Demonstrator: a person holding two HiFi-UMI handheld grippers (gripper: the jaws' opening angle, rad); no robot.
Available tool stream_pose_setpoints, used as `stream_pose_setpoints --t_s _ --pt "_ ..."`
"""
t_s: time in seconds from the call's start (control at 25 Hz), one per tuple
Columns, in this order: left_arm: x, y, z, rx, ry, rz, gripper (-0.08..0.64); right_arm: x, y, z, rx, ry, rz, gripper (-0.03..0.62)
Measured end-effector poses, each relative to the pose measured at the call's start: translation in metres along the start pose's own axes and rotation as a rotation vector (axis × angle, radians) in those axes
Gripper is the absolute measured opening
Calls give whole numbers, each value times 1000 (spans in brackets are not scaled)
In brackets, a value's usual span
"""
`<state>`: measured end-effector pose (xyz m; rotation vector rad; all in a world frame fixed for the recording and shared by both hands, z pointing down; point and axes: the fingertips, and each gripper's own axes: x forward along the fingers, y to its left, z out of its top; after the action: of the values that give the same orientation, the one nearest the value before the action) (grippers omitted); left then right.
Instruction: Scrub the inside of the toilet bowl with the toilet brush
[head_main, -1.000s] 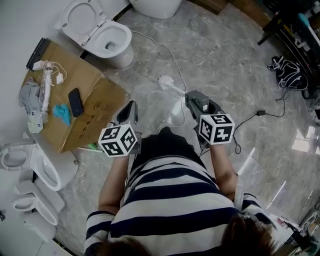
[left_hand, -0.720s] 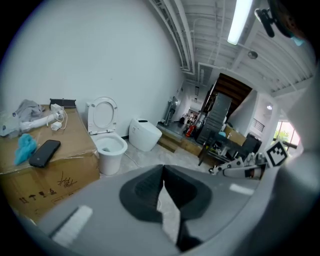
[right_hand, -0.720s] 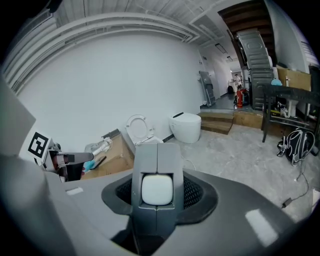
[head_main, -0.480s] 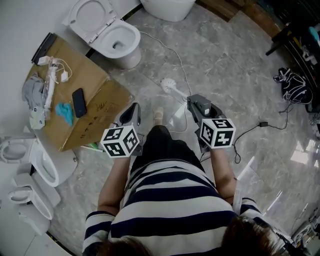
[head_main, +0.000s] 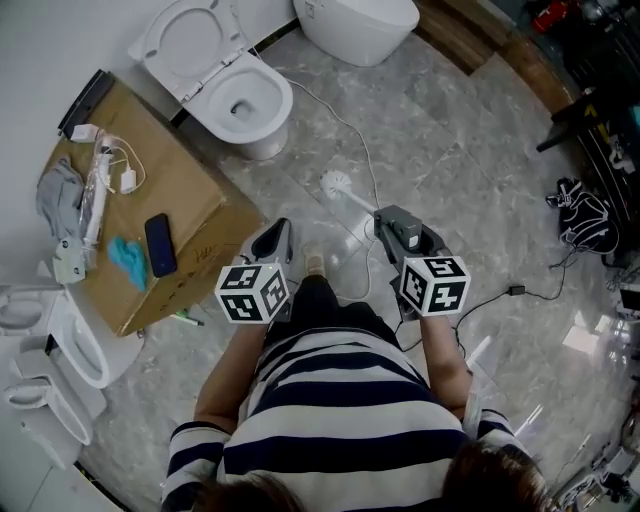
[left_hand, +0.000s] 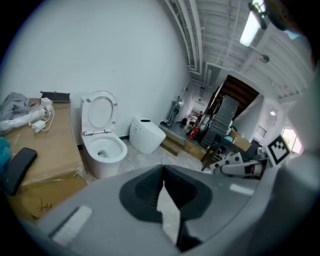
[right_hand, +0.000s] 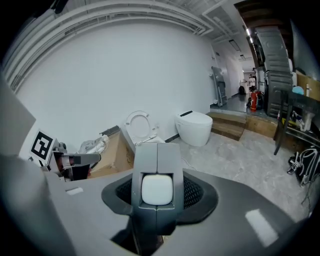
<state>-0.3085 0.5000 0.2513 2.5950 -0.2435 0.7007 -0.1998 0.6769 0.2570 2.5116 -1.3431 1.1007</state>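
The left gripper (head_main: 274, 238) hangs with its jaws together, holding nothing. The right gripper (head_main: 388, 220) has its jaws clamped on the handle of the toilet brush (head_main: 336, 184). The brush head pokes out over the floor, well short of the toilet bowl (head_main: 283, 97), which stands lid-up at the floor's far edge by the wall. This looks like the carrying step. Next, the brush head needs bringing over and down into the bowl.

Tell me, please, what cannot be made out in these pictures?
Toilet brush head: tiny in the head view; in the right gripper view the right gripper's fingers hide everything but the handle end.
Toilet bowl interior: too small in the head and left gripper views to judge how clean it is.
Second toilet: cut off by the head view's top edge.
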Motion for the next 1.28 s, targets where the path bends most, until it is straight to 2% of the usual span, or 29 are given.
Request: stream_pose_setpoints --t_s 0.44,0.64,0.8,1.04,1.28 --pt "81 65 63 -29 27 35 0 125 2 95 -78 44 74 175" --pt "108 90 85 -93 23 121 0 167 -10 135 -127 68 124 175" --pt "139 108 112 -170 -11 199 0 210 -17 176 -198 88 209 175" --pt "188 114 152 -237 -70 254 0 270 -27 222 -294 136 318 175" --pt "200 137 151 -322 -96 358 0 320 -18 241 -406 183 408 175"
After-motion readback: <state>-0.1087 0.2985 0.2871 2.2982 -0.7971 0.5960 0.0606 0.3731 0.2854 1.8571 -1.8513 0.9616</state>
